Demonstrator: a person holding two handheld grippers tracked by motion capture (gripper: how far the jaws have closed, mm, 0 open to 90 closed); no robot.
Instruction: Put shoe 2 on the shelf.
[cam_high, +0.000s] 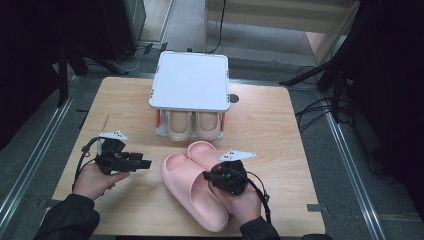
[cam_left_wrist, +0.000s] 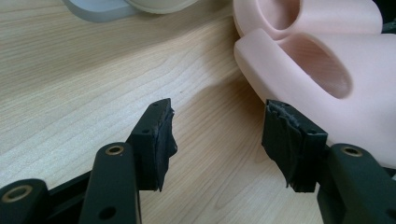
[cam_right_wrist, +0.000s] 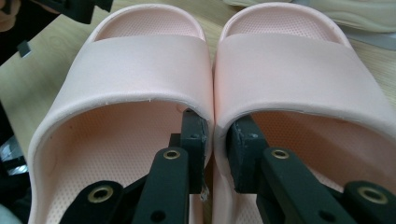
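Two pink slippers lie side by side on the wooden table (cam_high: 265, 125), the nearer one (cam_high: 185, 185) in front of the farther one (cam_high: 202, 150). My right gripper (cam_high: 220, 177) reaches in from their heel end. In the right gripper view one jaw is inside the left slipper (cam_right_wrist: 140, 65) and the other inside the right slipper (cam_right_wrist: 285, 65). The right gripper (cam_right_wrist: 215, 135) is shut on their adjoining inner walls. My left gripper (cam_high: 145, 163) is held just left of the slippers' toes. In its own view the left gripper (cam_left_wrist: 217, 135) stands open over bare wood, beside a pink slipper (cam_left_wrist: 364, 79).
A white shoe rack (cam_high: 189, 80) stands at the back middle of the table, with a pair of beige slippers (cam_high: 180, 125) on its lower shelf. Dark stands and cables surround the table. Bare wood lies to the far left and right.
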